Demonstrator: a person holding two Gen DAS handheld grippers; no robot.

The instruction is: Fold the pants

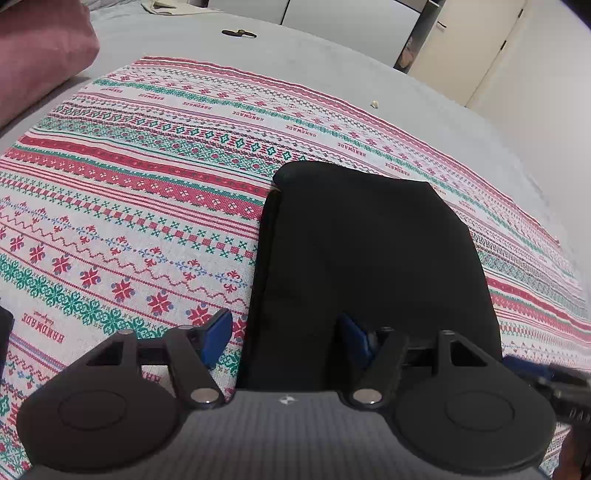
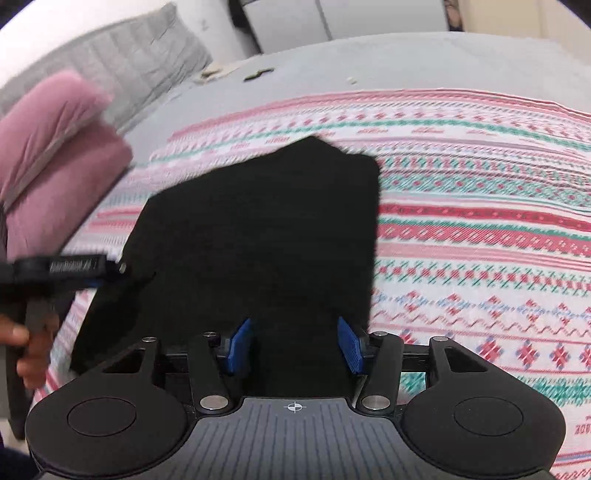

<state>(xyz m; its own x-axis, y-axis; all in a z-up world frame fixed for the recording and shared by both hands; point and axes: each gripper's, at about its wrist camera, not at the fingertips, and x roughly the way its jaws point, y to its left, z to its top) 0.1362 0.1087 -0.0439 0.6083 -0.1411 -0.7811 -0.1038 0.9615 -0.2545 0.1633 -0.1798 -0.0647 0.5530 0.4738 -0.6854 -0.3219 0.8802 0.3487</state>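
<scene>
The black pants (image 1: 369, 266) lie folded into a compact rectangle on the patterned red, green and white cloth (image 1: 129, 221). My left gripper (image 1: 284, 332) is open, its blue pads either side of the near left edge of the pants, holding nothing. In the right wrist view the pants (image 2: 258, 236) fill the middle. My right gripper (image 2: 295, 347) is open just above their near edge and is empty. The left gripper also shows at the left of the right wrist view (image 2: 74, 269), held by a hand.
The patterned cloth (image 2: 480, 240) lies on a grey bed cover (image 1: 295, 59). A pink pillow (image 1: 40, 55) sits at the far left, with a grey pillow (image 2: 122, 62) behind it. A small dark object (image 1: 239, 33) lies on the bed beyond the cloth. White cabinets stand behind.
</scene>
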